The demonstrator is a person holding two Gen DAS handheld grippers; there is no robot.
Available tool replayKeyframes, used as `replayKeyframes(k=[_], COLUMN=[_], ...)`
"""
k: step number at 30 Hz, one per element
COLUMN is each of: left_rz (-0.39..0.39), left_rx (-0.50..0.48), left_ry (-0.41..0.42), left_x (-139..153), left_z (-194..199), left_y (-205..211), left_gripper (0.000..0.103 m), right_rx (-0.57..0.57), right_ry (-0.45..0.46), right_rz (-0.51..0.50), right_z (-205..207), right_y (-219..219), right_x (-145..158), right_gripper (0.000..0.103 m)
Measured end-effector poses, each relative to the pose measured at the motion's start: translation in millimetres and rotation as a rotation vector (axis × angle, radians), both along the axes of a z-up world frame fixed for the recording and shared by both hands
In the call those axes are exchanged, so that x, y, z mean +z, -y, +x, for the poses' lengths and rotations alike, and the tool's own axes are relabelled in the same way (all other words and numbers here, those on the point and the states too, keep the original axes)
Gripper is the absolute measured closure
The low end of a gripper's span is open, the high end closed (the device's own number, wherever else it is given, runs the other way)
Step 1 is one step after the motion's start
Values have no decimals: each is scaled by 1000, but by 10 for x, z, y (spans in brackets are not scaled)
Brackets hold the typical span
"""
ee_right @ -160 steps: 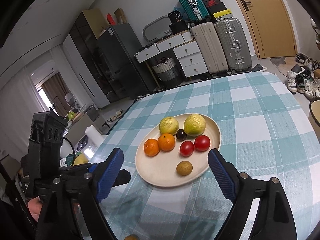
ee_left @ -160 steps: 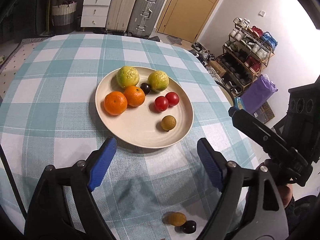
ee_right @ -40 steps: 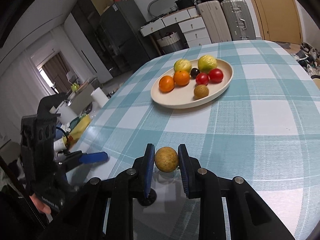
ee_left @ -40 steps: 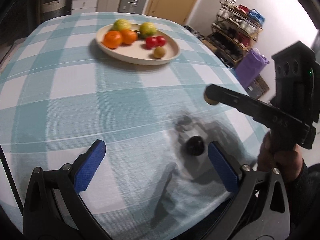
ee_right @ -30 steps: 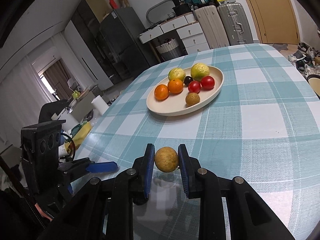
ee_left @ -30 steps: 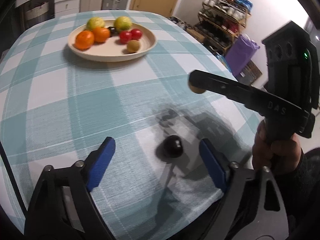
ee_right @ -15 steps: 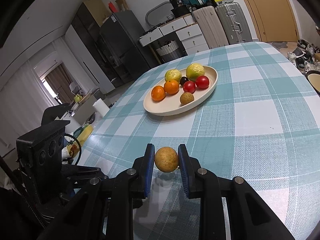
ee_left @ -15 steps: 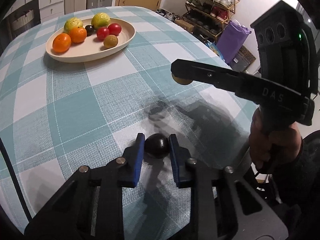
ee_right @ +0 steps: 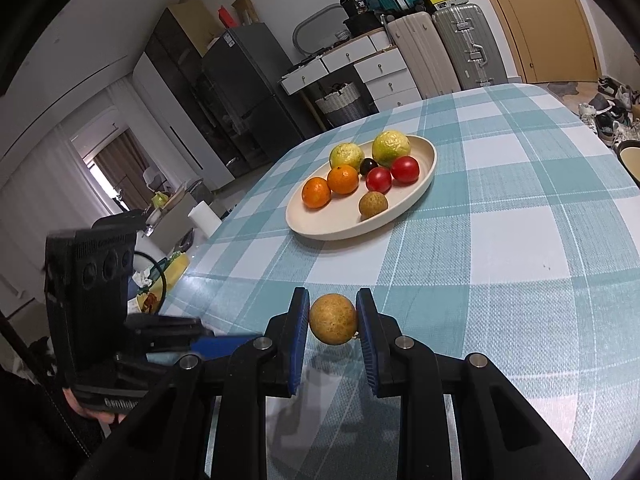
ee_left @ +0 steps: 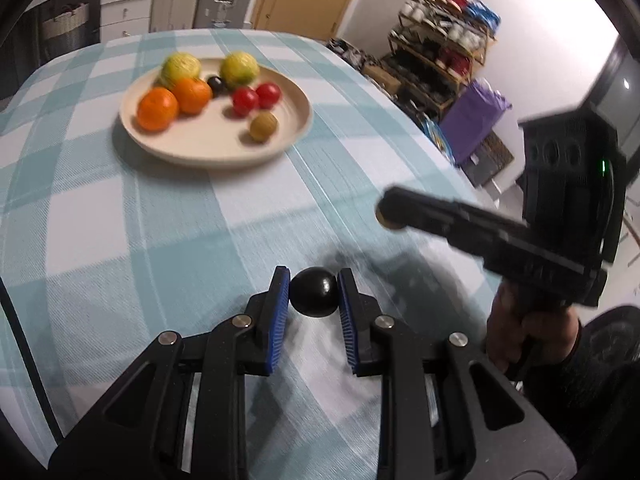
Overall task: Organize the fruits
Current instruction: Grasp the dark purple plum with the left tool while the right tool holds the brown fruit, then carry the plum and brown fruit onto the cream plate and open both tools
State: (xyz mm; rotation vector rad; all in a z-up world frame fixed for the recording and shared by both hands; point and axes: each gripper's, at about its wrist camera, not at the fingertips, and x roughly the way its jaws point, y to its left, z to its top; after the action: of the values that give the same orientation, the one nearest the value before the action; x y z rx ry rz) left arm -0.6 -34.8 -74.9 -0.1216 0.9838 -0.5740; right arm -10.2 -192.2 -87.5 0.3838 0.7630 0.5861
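My jaws are clamped on fruit: my left gripper (ee_left: 313, 292) pinches a small dark round fruit (ee_left: 313, 291), my right gripper (ee_right: 332, 322) a brownish-yellow one (ee_right: 333, 319), both above the checked tablecloth (ee_right: 520, 240). Ahead, the plate (ee_right: 320, 226) holds more fruit. The left view is motion-blurred, so I cannot name the dark fruit.

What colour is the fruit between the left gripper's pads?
Black fruit, clearest in the left wrist view.

Left hand-held gripper (ee_left: 313, 294): black frame, blue ribbed pads, silver screws; right hand-held gripper (ee_right: 332, 320) identical.
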Motion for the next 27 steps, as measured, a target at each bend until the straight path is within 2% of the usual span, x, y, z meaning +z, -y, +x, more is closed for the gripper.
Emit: replayKeyframes(k=[16, 27], left_rz=[-65, -86], left_rx=[98, 133], left_ry=[40, 10], left_x=[312, 242], left_z=[912, 1487], left_y=[-281, -222], left_gripper=[82, 82], right_rx=[33, 15], right_ry=[-16, -12], right_rz=[-8, -21], right_z=[544, 1051], right_y=[-158, -159], right_x=[78, 195], right_gripper=[78, 78])
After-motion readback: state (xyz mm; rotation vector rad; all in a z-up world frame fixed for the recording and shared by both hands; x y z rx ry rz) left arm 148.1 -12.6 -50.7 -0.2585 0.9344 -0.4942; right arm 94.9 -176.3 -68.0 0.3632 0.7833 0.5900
